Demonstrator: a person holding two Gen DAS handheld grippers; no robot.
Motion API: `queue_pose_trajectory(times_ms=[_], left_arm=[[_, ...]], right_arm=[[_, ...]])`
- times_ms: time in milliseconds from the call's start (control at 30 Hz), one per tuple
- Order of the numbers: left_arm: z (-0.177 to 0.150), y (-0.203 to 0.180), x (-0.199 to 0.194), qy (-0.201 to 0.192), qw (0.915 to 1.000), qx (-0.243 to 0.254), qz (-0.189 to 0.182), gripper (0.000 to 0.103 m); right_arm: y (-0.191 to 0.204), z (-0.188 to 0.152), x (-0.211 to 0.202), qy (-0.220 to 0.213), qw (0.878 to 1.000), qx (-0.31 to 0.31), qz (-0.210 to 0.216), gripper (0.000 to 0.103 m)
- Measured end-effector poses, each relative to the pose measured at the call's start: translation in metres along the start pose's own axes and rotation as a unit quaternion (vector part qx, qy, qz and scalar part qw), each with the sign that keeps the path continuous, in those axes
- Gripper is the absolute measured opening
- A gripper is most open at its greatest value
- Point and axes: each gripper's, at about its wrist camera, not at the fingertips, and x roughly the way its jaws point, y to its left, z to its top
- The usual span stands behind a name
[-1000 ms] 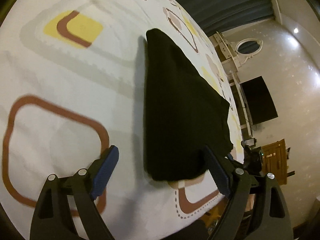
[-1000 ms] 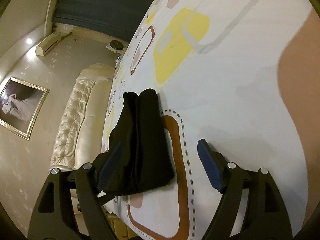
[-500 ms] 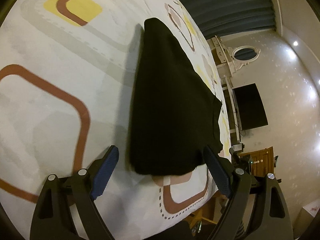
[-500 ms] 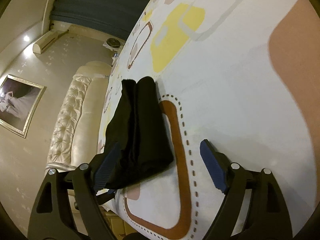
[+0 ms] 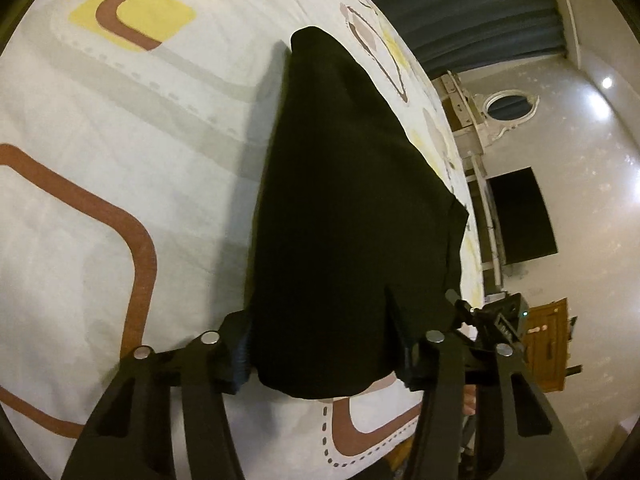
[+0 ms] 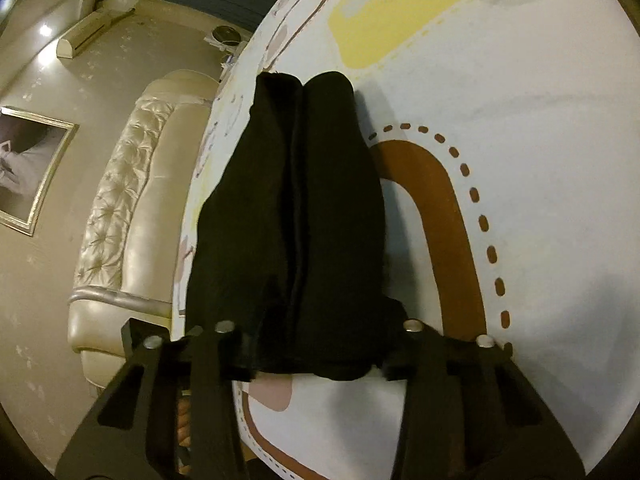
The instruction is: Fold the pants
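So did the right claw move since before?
Yes. The right gripper slid left, away from the brown arch on the bedsheet, onto the black pants, jaws closing around them.

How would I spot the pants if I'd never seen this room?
Find the big white bedsheet printed with brown and yellow rounded squares. On it, near its edge, lies a long folded bundle, the pants. They are plain black, the only dark thing on the sheet.

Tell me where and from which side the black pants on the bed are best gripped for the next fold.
Probably at the near end of the black pants, one gripper per corner, coming in low from the bed's near edge. That end is a thick folded bundle lying flat. The left gripper and right gripper are closing across it.
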Motion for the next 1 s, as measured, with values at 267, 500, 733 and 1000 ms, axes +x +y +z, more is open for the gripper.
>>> queue_pose_trajectory(times_ms=[267, 500, 733, 1000], left_arm=[[-0.003, -0.012, -0.002, -0.006, 0.9994, 0.018, 0.028, 0.048], [-0.010, -0.013, -0.007, -0.012, 0.9988, 0.025, 0.040, 0.047], [-0.015, -0.016, -0.012, -0.009, 0.9983, 0.032, 0.048, 0.047], [-0.017, -0.017, -0.012, -0.013, 0.9973, 0.046, 0.055, 0.047]], right_arm=[[0.000, -0.002, -0.008, -0.007, 1.000, 0.005, 0.015, 0.031], [0.002, -0.009, -0.017, -0.006, 1.000, -0.002, 0.020, 0.030], [-0.003, -0.024, -0.027, 0.005, 0.999, 0.000, 0.031, 0.030], [-0.010, -0.036, -0.030, 0.010, 0.999, 0.004, 0.039, 0.030]])
